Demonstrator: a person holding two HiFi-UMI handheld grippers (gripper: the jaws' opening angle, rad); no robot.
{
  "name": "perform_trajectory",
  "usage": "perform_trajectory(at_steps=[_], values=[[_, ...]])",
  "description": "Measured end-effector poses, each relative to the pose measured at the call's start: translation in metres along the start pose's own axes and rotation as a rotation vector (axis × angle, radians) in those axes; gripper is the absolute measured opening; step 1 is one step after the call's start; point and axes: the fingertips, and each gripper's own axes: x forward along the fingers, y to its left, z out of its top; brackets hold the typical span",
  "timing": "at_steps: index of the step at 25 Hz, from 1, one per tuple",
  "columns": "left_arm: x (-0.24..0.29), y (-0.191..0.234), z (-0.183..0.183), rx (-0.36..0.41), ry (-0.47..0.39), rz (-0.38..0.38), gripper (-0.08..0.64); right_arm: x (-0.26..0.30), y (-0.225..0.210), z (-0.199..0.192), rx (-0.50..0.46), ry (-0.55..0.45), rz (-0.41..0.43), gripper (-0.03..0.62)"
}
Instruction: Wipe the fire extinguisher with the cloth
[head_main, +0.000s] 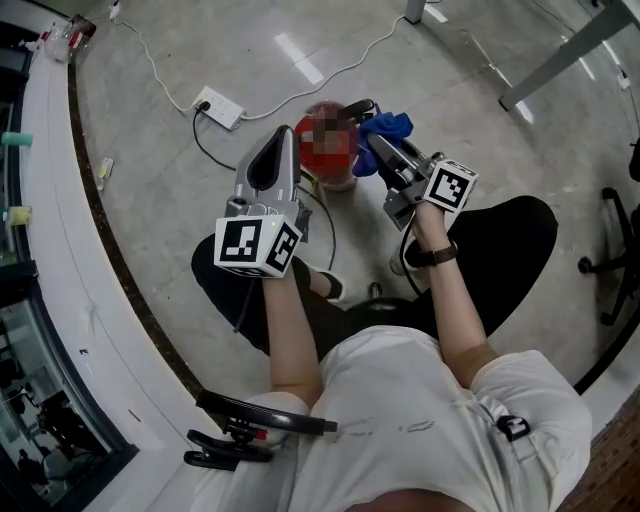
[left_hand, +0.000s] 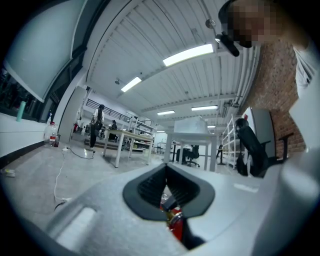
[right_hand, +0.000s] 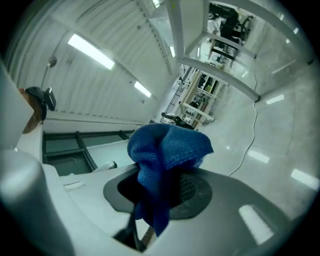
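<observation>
The red fire extinguisher (head_main: 343, 172) stands on the floor in front of my knees; a mosaic patch covers much of it in the head view. My left gripper (head_main: 293, 138) reaches its top from the left. In the left gripper view the dark pads (left_hand: 150, 189) close in on the extinguisher's black lever and red neck (left_hand: 173, 216). My right gripper (head_main: 377, 142) sits just right of the extinguisher, shut on a bunched blue cloth (head_main: 388, 126). That cloth (right_hand: 165, 147) bulges out above the right gripper (right_hand: 161, 186) and hangs below it.
A white power strip (head_main: 218, 106) with cables lies on the grey floor beyond the extinguisher. Table legs (head_main: 560, 55) cross the upper right. A chair base (head_main: 612, 262) stands at the right edge. A white curved ledge (head_main: 50, 230) runs along the left.
</observation>
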Motion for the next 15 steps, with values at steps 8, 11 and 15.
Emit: perform_trajectory(at_steps=[8, 11, 15], values=[[0.001, 0.011, -0.008, -0.001, 0.021, 0.024, -0.003, 0.024, -0.003, -0.011, -0.012, -0.094, 0.007, 0.115], [0.003, 0.012, -0.008, -0.001, 0.025, 0.025, -0.003, 0.017, -0.009, -0.009, 0.039, -0.153, 0.046, 0.115], [0.008, 0.013, -0.011, -0.003, 0.029, 0.022, -0.003, 0.006, -0.042, -0.01, 0.103, -0.201, -0.028, 0.113]])
